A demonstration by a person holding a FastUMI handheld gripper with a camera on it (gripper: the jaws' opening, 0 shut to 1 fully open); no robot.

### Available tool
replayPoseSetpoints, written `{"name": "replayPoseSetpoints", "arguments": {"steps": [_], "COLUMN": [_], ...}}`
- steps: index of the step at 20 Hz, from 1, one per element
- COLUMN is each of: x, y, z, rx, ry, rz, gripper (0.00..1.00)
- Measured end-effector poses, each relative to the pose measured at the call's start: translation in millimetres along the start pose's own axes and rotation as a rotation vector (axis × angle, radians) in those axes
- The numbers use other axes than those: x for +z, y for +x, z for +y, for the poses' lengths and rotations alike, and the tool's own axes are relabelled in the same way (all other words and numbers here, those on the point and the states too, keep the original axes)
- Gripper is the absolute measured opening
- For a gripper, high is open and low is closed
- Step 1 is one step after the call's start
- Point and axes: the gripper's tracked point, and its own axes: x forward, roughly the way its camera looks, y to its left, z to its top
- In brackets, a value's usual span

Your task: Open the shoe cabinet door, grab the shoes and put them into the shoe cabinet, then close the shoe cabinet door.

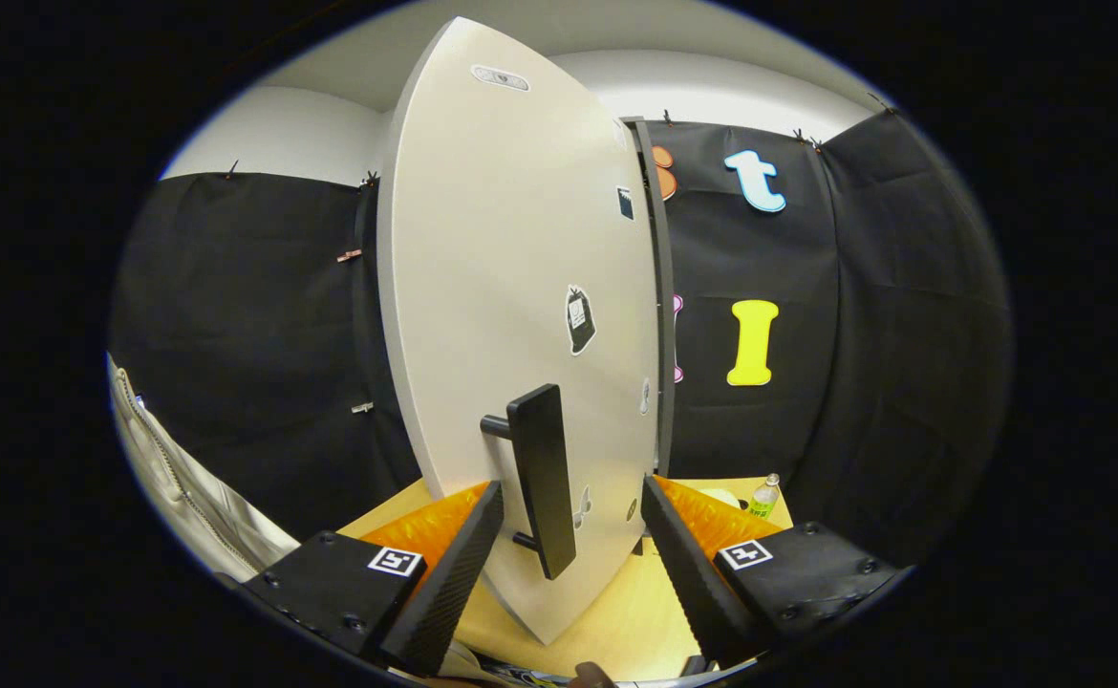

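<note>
- So, your gripper (573, 535) has its jaws spread wide, and neither finger presses on anything.
- Between the fingers and just ahead of them stands the shoe cabinet door (511, 277), a pale panel seen nearly edge-on, with its dark edge strip toward the right finger.
- On that door, the handle (542, 478) is a dark bar standing off the panel on short posts; its long axis runs up and down, roughly parallel to the fingers' inner faces.
- Note that the handle sits nearer your left finger than your right, so the gap is off-centre around it.
- Judging by this, you are at a door step; whether the door is being swung open or shut cannot be told, and no shoes are in sight.
- Beyond the right finger, a small bottle (764, 497) stands on the wooden surface (616, 612), well apart from the handle.
- To take the handle, shift slightly left so the bar centres, then close across its narrow width.
</note>
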Motion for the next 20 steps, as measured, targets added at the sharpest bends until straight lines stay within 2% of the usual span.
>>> {"name": "replayPoseSetpoints", "arguments": {"steps": [6,11,13,20], "x": [0,-3,2,8], "y": [51,108,127,145], "z": [64,112,132,159], "rx": [-0.019,-0.017,0.009,0.02], "ry": [0.074,0.049,0.049,0.043], "rz": [-0.026,-0.019,-0.027,-0.038], "gripper": [0.97,0.97,0.97,0.97]}}
